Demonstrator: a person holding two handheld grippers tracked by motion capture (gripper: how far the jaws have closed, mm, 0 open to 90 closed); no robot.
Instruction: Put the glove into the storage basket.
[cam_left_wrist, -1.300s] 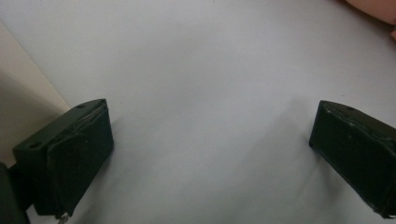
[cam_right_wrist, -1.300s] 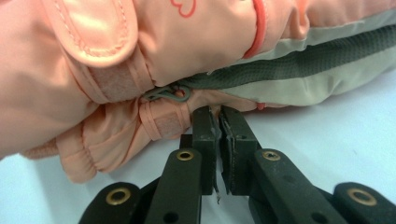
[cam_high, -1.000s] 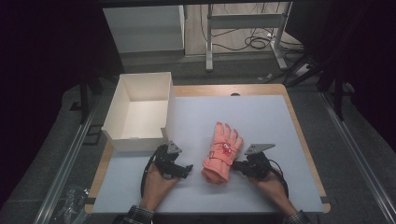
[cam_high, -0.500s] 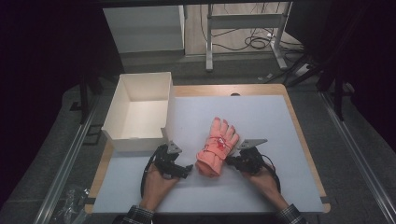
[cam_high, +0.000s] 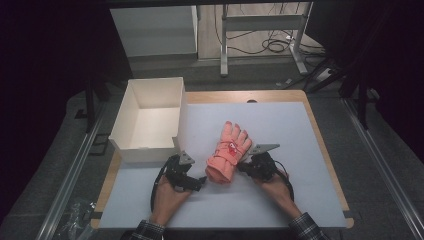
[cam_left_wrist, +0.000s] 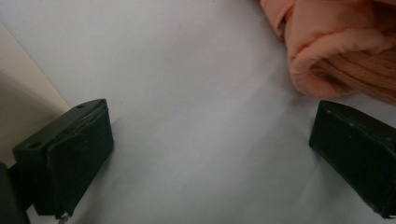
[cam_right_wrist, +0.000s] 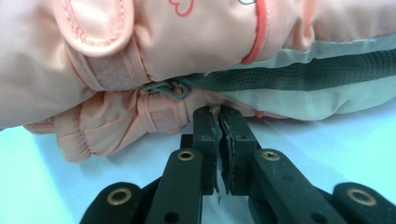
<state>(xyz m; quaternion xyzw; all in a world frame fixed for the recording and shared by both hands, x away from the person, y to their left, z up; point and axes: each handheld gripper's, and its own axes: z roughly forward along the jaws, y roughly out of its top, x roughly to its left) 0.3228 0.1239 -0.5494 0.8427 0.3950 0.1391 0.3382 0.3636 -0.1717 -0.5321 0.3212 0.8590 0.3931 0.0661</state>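
Note:
A pair of pink gloves (cam_high: 229, 152) lies stacked on the white table mat (cam_high: 300, 130), fingers pointing away from me. My right gripper (cam_high: 243, 168) is at the gloves' right side. In the right gripper view its jaws (cam_right_wrist: 218, 114) are shut, with their tips pinched on the lower edge of the pink gloves (cam_right_wrist: 187, 42). My left gripper (cam_high: 200, 181) rests on the mat just left of the cuff end. In the left gripper view it stands open (cam_left_wrist: 219, 154) with bare mat between its jaws, and the cuff of the pink gloves (cam_left_wrist: 336, 46) lies beyond the right jaw.
An open, empty white box (cam_high: 147, 152) stands at the table's left, just beyond my left gripper. A wooden table edge (cam_high: 325, 145) frames the mat. Metal rails run along both sides of the table.
My right gripper has moved left up to the gloves' side, and the gloves have shifted slightly left and away from me. The left gripper has barely moved.

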